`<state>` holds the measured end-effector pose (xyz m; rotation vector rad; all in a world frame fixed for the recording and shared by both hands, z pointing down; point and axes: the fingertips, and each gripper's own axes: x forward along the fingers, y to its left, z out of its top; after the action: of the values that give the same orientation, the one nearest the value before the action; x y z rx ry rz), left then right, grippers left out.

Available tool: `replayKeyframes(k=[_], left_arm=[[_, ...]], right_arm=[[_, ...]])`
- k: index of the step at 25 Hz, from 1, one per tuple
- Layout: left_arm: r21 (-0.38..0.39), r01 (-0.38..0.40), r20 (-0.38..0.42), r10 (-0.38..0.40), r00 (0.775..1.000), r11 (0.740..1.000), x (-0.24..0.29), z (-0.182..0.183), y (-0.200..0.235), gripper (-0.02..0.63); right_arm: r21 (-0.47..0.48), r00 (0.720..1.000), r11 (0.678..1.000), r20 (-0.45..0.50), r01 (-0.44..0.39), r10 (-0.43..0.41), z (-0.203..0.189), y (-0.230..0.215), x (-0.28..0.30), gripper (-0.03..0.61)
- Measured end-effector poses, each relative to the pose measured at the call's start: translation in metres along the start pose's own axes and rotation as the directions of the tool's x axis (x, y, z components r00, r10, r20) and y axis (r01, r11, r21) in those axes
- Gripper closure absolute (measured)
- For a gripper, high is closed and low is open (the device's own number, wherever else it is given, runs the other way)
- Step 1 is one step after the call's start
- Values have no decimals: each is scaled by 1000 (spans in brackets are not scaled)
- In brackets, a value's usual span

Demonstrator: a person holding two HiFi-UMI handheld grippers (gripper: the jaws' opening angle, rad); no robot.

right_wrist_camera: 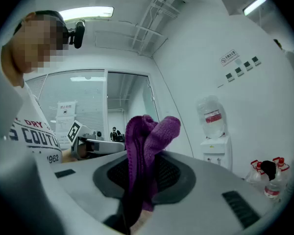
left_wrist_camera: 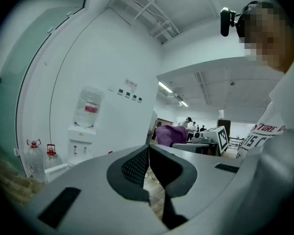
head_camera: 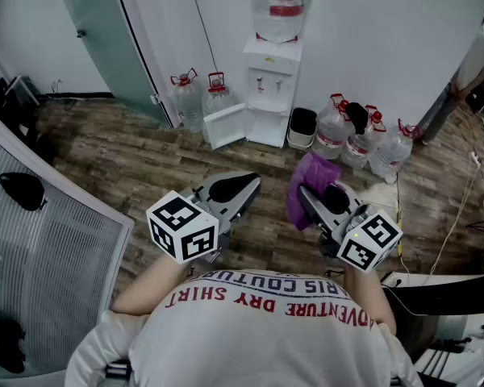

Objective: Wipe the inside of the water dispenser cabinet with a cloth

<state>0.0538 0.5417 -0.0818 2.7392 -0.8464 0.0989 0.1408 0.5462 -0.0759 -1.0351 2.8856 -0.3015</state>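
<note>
1. Head view: showed a white floor-standing water dispenser (head_camera: 270, 79) against the wall, well ahead across the wood-plank floor (head_camera: 105, 151), with a low white cabinet door (head_camera: 224, 126) swung open to the left.
2. Right gripper view: caught the right gripper (right_wrist_camera: 143, 173) clamped on a crumpled purple terry cloth (right_wrist_camera: 149, 136), bunched upward past the jaws.
3. Left gripper view: caught the left gripper (left_wrist_camera: 148, 153) with jaws together, holding nothing.
4. Noted clear plastic water jugs (head_camera: 200, 95) standing on that floor, either side of the dispenser.

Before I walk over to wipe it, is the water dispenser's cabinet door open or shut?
Open: in the head view the cabinet door stands swung out from the lower front of the water dispenser.
</note>
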Motion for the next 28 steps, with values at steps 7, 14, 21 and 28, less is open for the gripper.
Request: replayKeyframes(k=[7, 14, 21, 28], left_arm=[[-1, -9, -6, 9, 1000, 1000, 6, -8, -4, 586], [-11, -19, -16, 19, 1000, 1000, 7, -15, 0, 586], [-29, -20, -28, 19, 999, 999, 23, -18, 22, 586], [-58, -18, -25, 17, 1000, 998, 52, -19, 73, 586]], right_arm=[[8, 1000, 1000, -5, 16, -16, -8, -10, -10, 480], [34, 999, 999, -16, 36, -35, -15, -20, -13, 480], [55, 999, 997, -27, 48, -47, -20, -42, -1, 480], [44, 997, 998, -63, 52, -49, -25, -83, 40, 480]])
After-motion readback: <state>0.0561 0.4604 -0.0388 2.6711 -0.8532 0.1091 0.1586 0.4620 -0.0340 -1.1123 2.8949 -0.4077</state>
